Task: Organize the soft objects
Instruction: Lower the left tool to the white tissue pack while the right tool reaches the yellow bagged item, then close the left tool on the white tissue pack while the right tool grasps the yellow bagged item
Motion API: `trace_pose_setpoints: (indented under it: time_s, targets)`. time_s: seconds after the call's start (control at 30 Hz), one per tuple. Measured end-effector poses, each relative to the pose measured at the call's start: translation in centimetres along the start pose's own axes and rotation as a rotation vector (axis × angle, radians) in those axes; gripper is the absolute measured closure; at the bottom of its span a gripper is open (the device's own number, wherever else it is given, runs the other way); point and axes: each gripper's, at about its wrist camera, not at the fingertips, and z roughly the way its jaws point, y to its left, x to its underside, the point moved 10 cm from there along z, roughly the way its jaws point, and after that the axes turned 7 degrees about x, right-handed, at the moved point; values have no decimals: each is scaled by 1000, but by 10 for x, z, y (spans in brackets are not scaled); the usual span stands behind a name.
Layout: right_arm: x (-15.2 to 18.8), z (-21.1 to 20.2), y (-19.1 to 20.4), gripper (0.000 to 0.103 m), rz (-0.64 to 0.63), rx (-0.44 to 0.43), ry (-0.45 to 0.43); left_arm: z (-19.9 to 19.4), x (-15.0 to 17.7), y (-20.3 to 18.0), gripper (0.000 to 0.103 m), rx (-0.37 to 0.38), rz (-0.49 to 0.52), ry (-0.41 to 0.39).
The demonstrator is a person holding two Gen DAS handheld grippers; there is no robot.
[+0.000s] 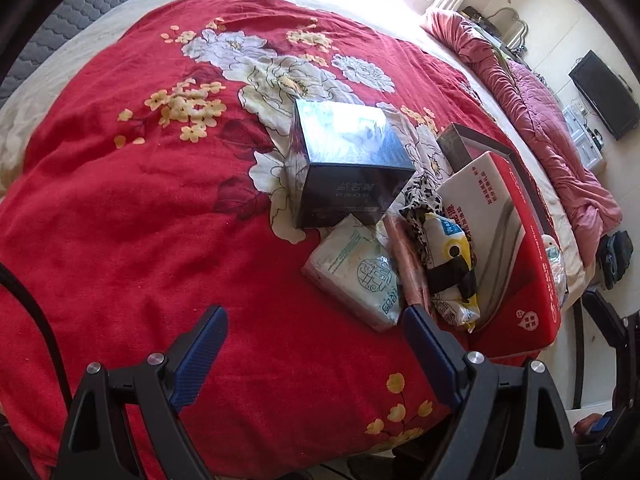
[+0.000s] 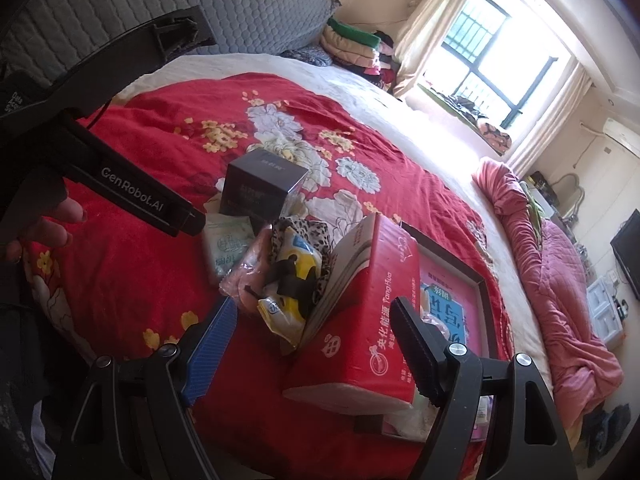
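Note:
On the red floral blanket (image 1: 160,200) lies a pile: a white tissue pack (image 1: 356,272), a pink soft item (image 1: 408,268), a leopard-print cloth (image 1: 420,208) and a yellow-white soft pouch with a black strap (image 1: 452,268). They also show in the right wrist view: tissue pack (image 2: 230,250), pouch (image 2: 292,280). My left gripper (image 1: 316,344) is open and empty, just short of the tissue pack. My right gripper (image 2: 316,332) is open and empty, in front of the pouch and the red carton (image 2: 372,312).
A dark box (image 1: 344,164) stands behind the pile. The red carton (image 1: 516,264) leans on an open tray-like box (image 2: 460,300). A pink quilt (image 2: 560,288) lies along the bed's right side. The left gripper's body (image 2: 132,196) crosses the right view.

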Motion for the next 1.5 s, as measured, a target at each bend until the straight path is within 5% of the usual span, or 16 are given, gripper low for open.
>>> trace_pose_setpoints:
  time_s: [0.7, 0.93, 1.23, 1.4, 1.5]
  targets:
    - [5, 27, 18, 23, -153, 74, 12, 56, -20, -4, 23, 162, -219, 44]
    - [11, 41, 23, 23, -267, 141, 23, 65, -27, -3, 50, 192, -264, 26]
    - [23, 64, 35, 24, -406, 192, 60, 72, -34, -3, 58, 268, -309, -4]
    - [25, 79, 37, 33, -457, 201, 68, 74, -36, -1, 58, 278, -301, -9]
    - [27, 90, 40, 47, -507, 212, 79, 76, -36, -1, 58, 271, -286, -10]
